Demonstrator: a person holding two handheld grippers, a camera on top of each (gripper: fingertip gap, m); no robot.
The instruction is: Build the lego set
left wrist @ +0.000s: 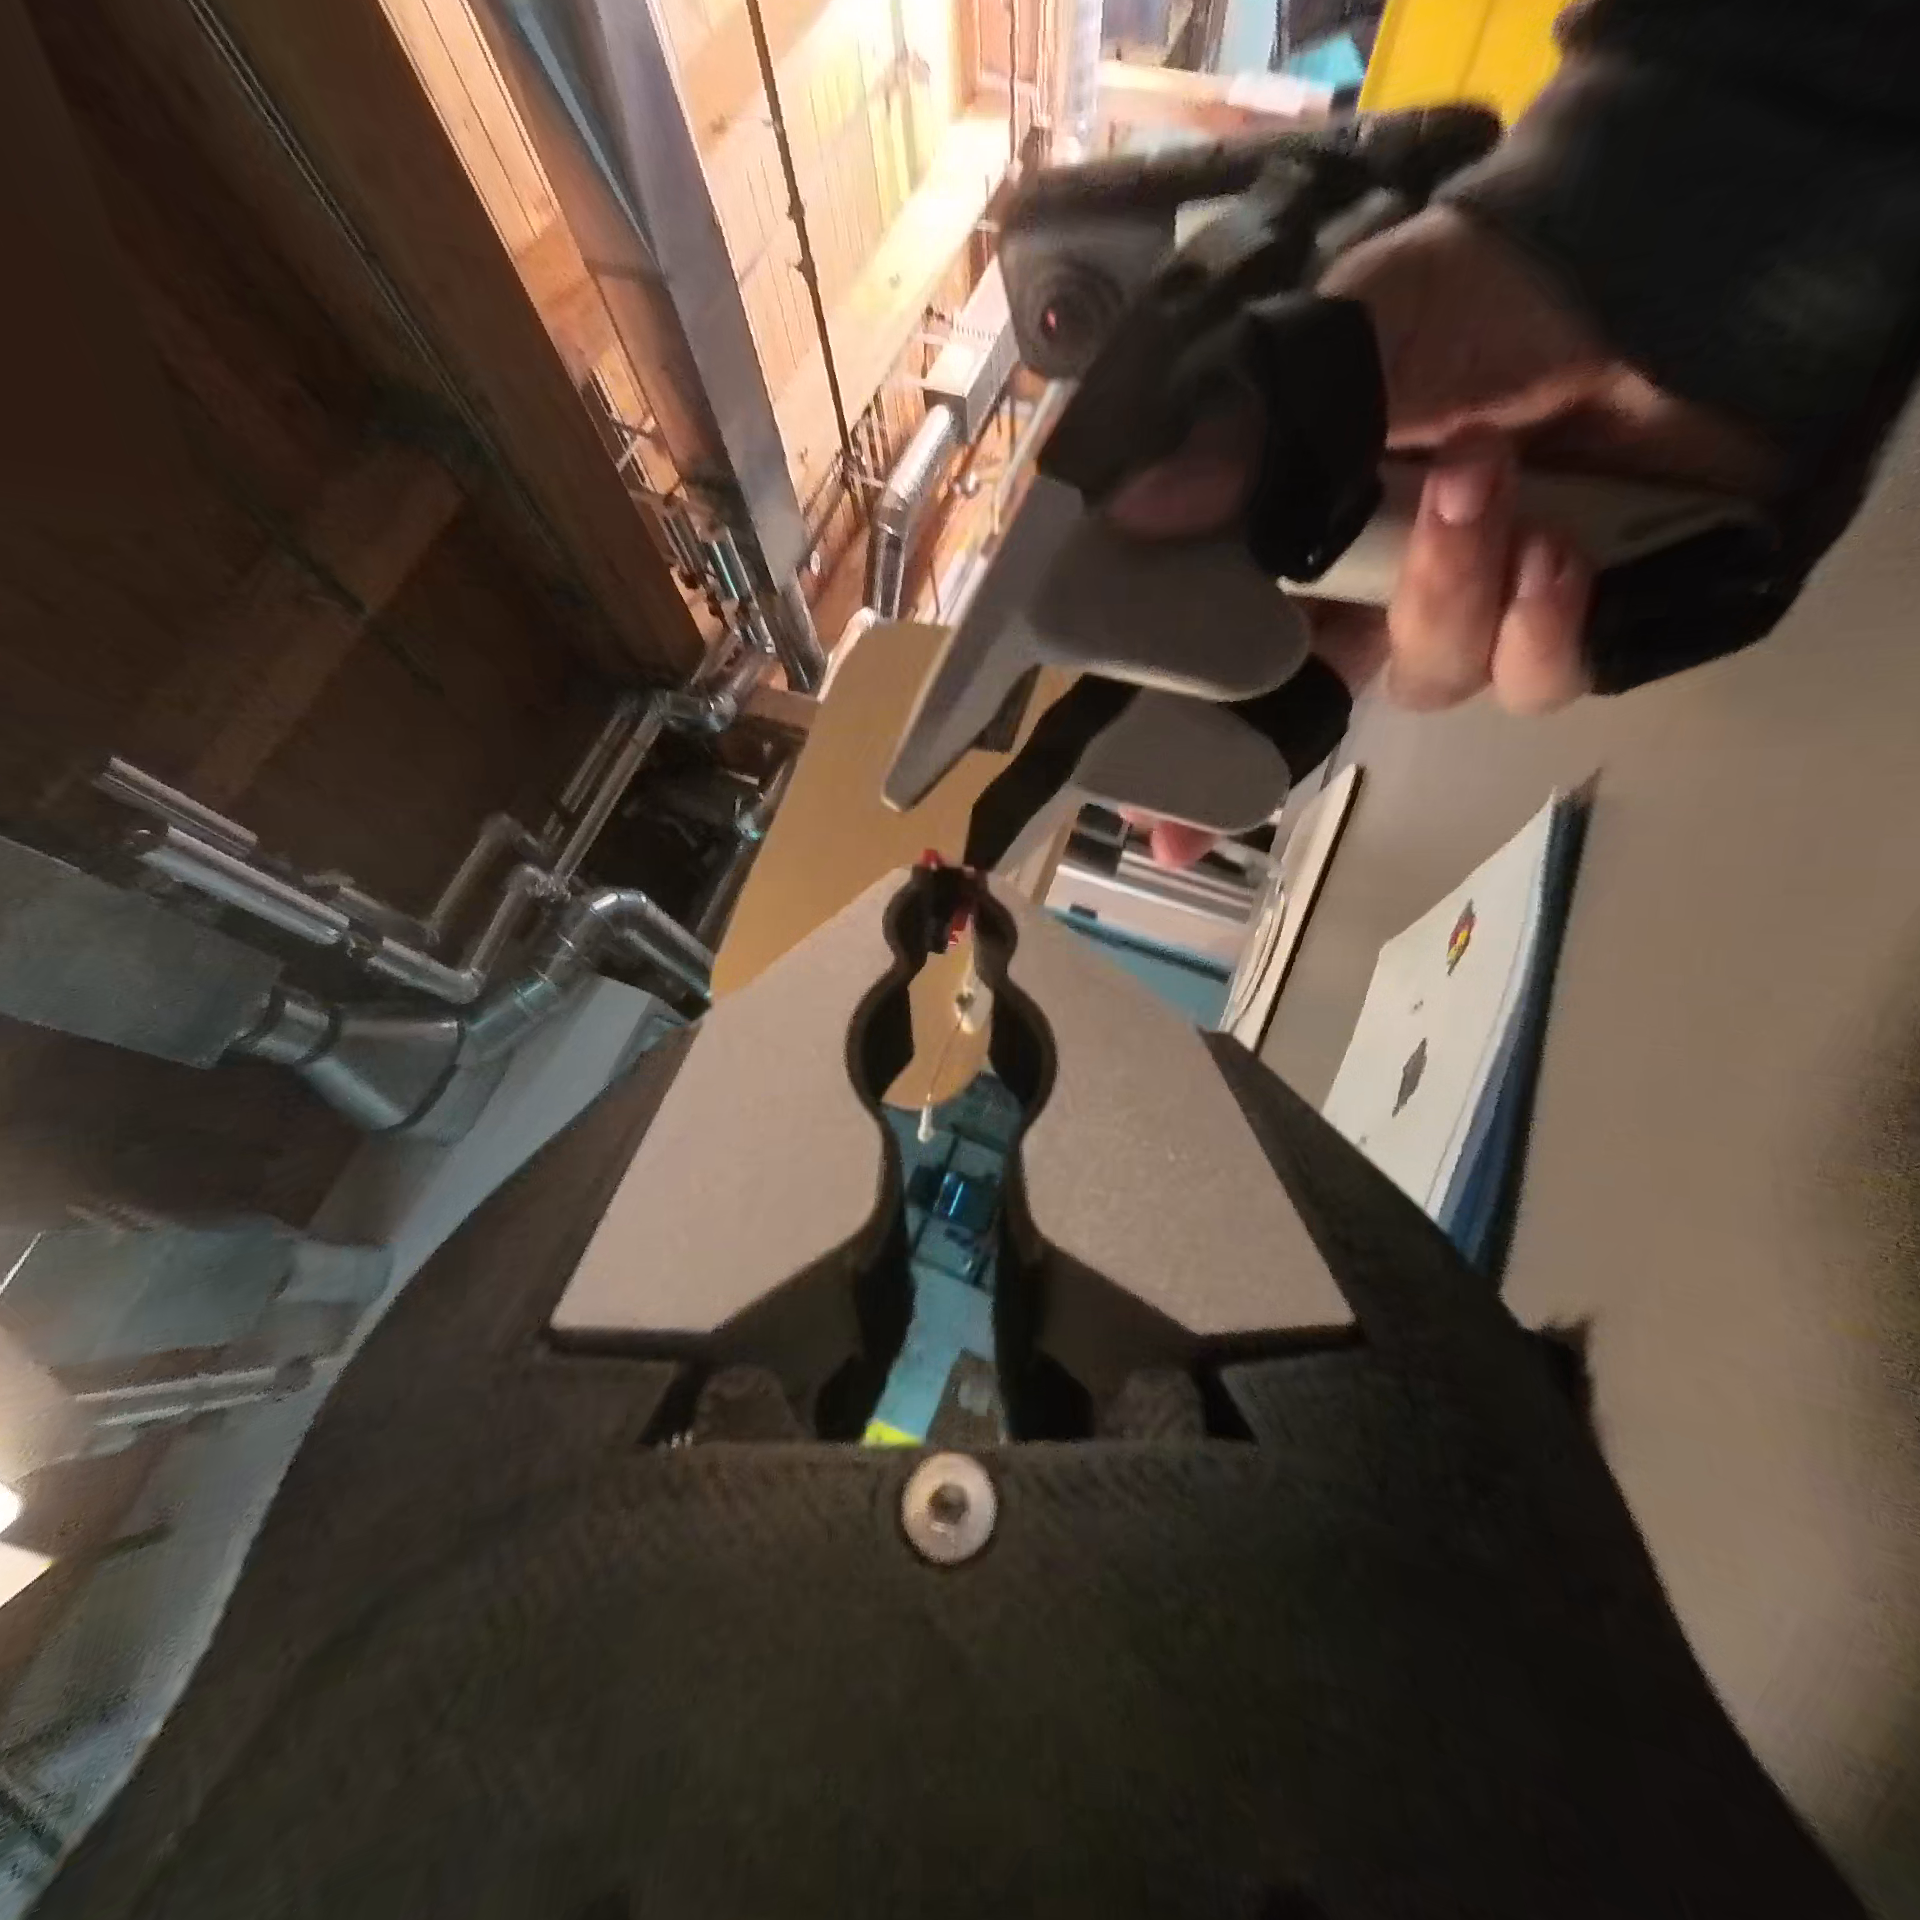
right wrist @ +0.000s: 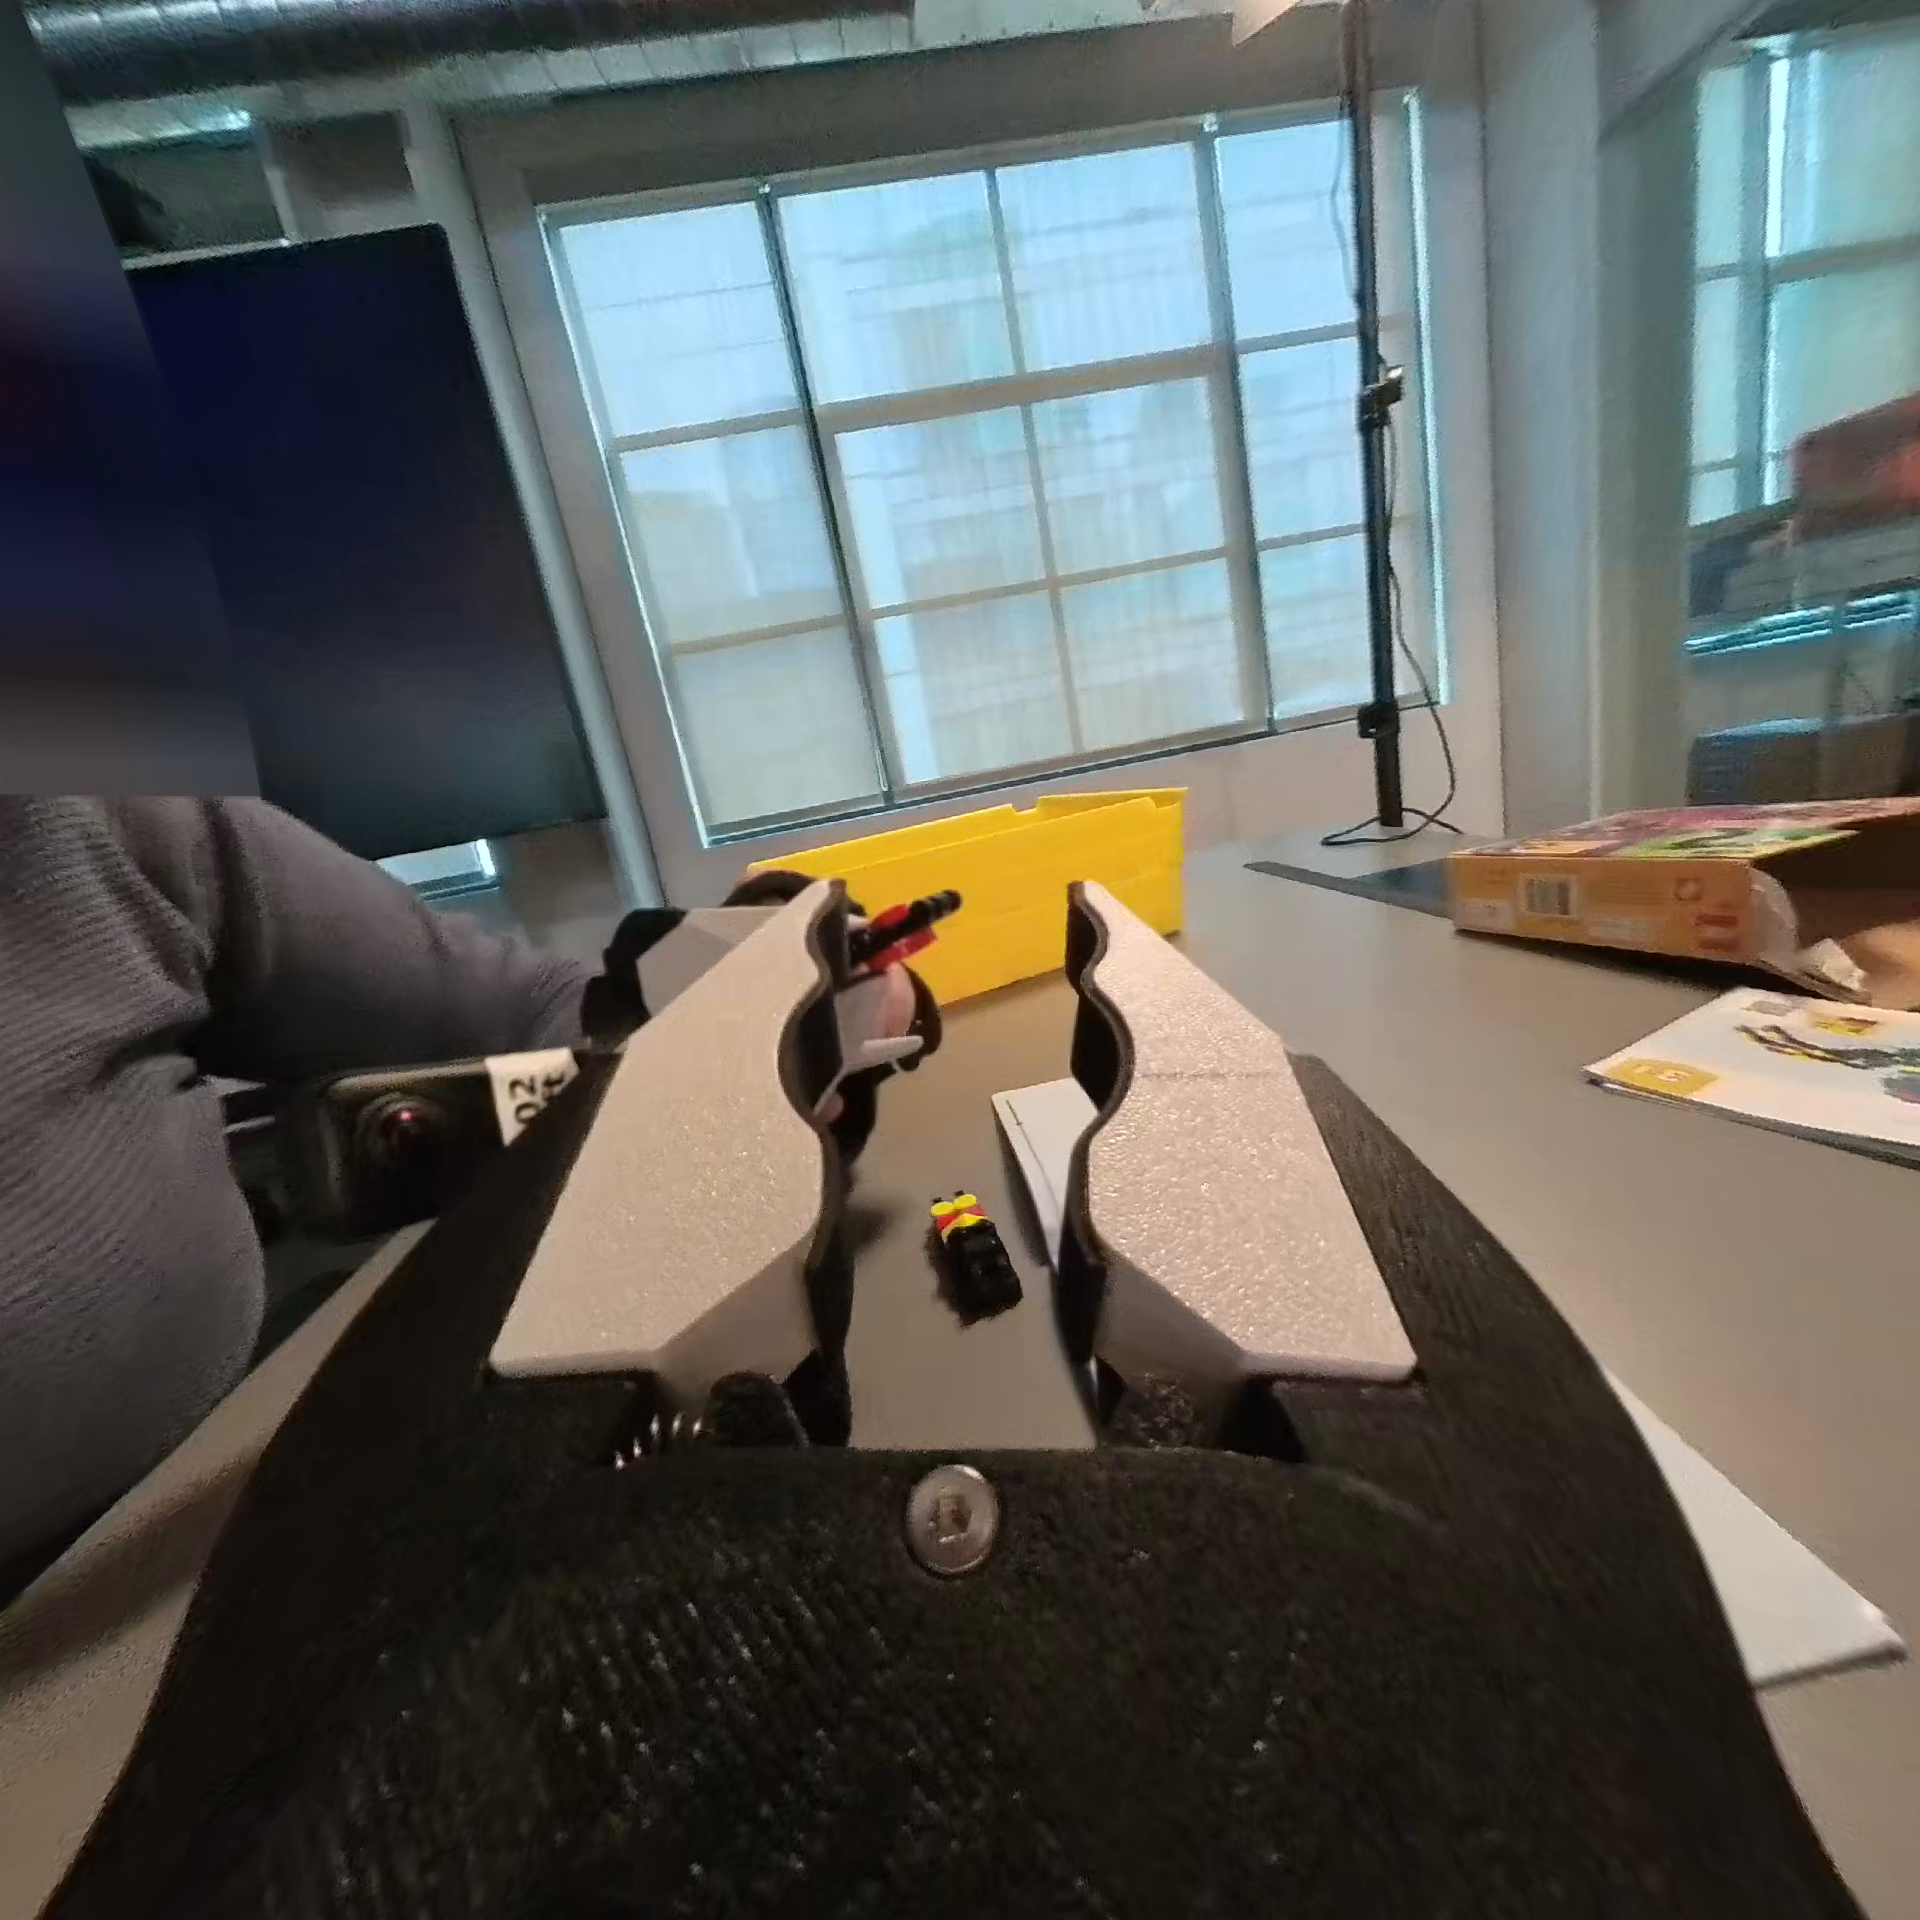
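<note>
My left gripper [left wrist: 951, 920] is shut on a small red and black lego piece [left wrist: 940, 904], pinched at the fingertips and held in the air. It also shows in the right wrist view [right wrist: 883, 945], where the red and black piece [right wrist: 914, 920] sticks out just past my right gripper's left finger. My right gripper [right wrist: 951, 914] is open and empty, and it shows in the left wrist view [left wrist: 951, 821] just beyond the held piece. A small black lego assembly with red and yellow parts [right wrist: 971, 1252] lies on the grey table [right wrist: 1455, 1247] below and between the right fingers.
A yellow bin [right wrist: 997, 894] stands behind the grippers. An opened lego box [right wrist: 1662, 883] lies at the right. An instruction booklet [right wrist: 1766, 1070] lies in front of it and also shows in the left wrist view [left wrist: 1455, 1018]. A white sheet [right wrist: 1039, 1143] lies under my right finger. Less than 4 cm separates the two grippers' tips.
</note>
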